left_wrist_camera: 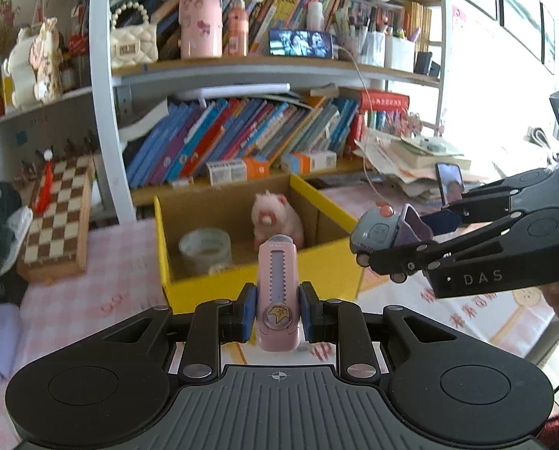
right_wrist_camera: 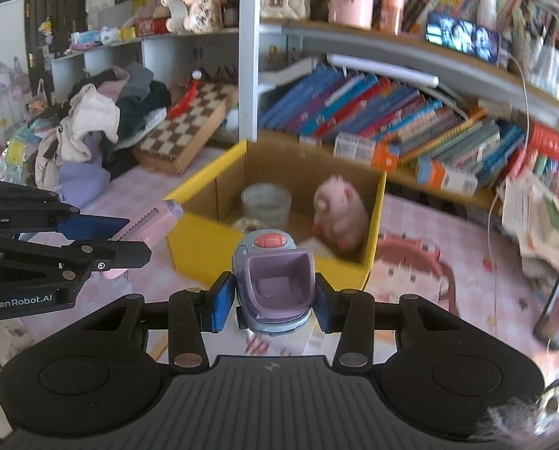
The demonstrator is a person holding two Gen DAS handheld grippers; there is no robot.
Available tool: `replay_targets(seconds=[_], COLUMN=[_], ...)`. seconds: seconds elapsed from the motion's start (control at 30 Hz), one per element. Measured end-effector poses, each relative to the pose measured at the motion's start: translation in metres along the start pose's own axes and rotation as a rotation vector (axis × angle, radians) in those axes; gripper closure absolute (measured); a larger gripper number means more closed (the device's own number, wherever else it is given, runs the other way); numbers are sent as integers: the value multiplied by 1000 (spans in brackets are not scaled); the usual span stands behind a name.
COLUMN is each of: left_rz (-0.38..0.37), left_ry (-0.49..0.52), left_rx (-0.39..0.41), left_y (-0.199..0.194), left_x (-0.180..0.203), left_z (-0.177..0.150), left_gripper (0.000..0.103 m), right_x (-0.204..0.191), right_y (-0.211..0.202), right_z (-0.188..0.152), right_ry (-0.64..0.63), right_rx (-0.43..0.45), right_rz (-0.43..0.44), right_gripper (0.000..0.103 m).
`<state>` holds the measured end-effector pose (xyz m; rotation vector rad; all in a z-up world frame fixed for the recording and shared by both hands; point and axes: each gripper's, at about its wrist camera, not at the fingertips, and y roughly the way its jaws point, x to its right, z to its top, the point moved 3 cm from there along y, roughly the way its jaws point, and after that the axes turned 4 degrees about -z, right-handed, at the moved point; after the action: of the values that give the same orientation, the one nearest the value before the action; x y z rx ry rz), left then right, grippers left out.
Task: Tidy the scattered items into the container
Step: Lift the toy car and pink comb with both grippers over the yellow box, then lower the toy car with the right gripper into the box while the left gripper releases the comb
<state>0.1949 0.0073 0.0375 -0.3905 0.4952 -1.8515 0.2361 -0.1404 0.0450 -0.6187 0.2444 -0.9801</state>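
Jaws grip pink cutter and toy truck.

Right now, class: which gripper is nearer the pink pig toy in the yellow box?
Right, though only slightly. The right gripper, holding the toy car, hovers at the box's near right corner; the left gripper sits just before its front wall, pig behind.

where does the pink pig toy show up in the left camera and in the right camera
Left wrist: pink pig toy sits centre frame, at the back right of the yellow box.
Right wrist: the pig sits right of centre, inside the same box.
Shared landmark: the tape roll beside it.
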Motion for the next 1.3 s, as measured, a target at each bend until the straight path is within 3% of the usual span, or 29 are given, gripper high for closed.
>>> replay_targets(seconds=[0.3, 0.6, 1.07, 1.3], left_rz=[39, 84, 57, 8], left_ry=[20, -5, 29, 52], left_rx=[20, -17, -263, -385], left_y=[24, 72, 158, 190], left_x=[-17, -41, -52, -51], left_z=[32, 56, 43, 36], left_gripper=[80, 80, 80, 80], right_x=[24, 46, 55, 38], right_y=[26, 78, 176, 231], right_z=[45, 79, 105, 118], right_ry=[-60, -106, -136, -104], right_rx=[45, 26, -76, -187], right_rz=[20, 62, 154, 262], right_gripper=[62, 62, 62, 62])
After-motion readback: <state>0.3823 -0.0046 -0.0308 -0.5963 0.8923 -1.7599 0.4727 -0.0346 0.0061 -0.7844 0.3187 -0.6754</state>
